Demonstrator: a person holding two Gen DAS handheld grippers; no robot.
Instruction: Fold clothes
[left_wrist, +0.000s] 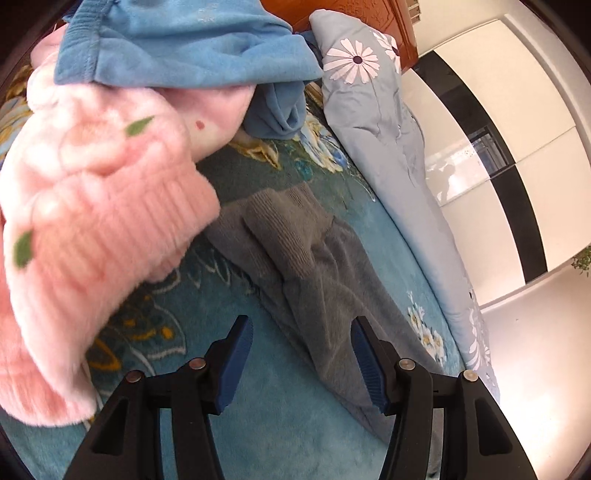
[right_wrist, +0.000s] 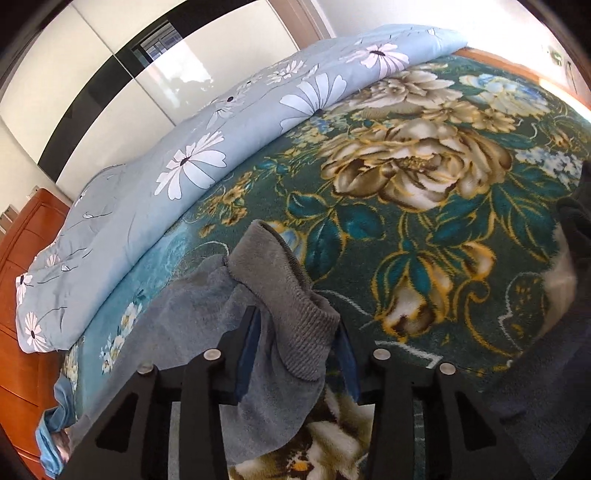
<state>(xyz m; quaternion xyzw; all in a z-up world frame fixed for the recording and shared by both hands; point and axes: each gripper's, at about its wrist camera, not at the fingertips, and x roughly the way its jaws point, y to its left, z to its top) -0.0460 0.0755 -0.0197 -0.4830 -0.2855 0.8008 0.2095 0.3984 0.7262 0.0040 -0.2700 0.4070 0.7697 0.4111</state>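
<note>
A grey fleece garment (left_wrist: 314, 280) with a ribbed cuff lies stretched over the teal floral blanket (left_wrist: 258, 435). Just above its lower part hovers my left gripper (left_wrist: 301, 321), open, with nothing between the blue pads. A fluffy pink garment (left_wrist: 92, 221) with green leaf marks bulks close at the left, and a blue garment (left_wrist: 184, 44) lies on top of it. In the right wrist view my right gripper (right_wrist: 297, 321) is shut on the ribbed cuff (right_wrist: 303, 332) of the grey garment (right_wrist: 207, 325), whose cloth drapes down under the fingers.
A light blue daisy-print duvet (right_wrist: 166, 177) lies bunched along the far side of the blanket (right_wrist: 443, 221). A wooden headboard (right_wrist: 26, 258) stands at one end, with glossy white and black wardrobe doors (right_wrist: 147, 55) behind. Something dark (right_wrist: 576, 221) shows at the right edge.
</note>
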